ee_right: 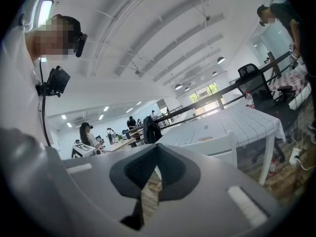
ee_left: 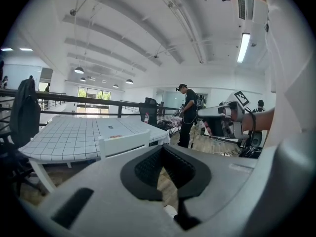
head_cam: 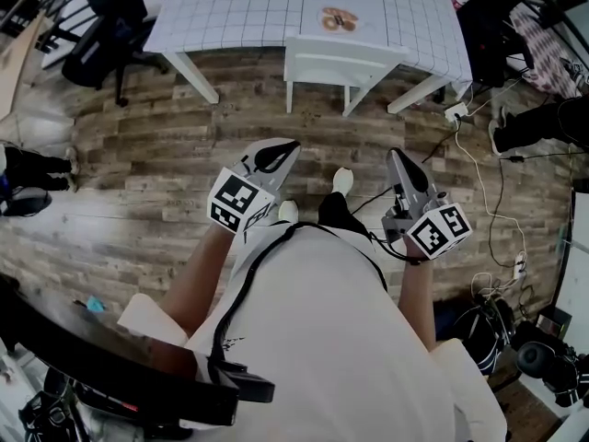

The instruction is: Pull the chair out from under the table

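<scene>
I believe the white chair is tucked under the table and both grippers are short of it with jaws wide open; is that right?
Not quite: both gripper views show the jaws shut. The left gripper and right gripper are indeed short of the white chair, tucked under the table.

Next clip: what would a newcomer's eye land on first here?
The white chair stands out, tucked under the grid-patterned table at the top of the head view. Nearer the person, the left claw and right claw are both shut and empty, held above the wooden floor, well short of the chair.
</scene>
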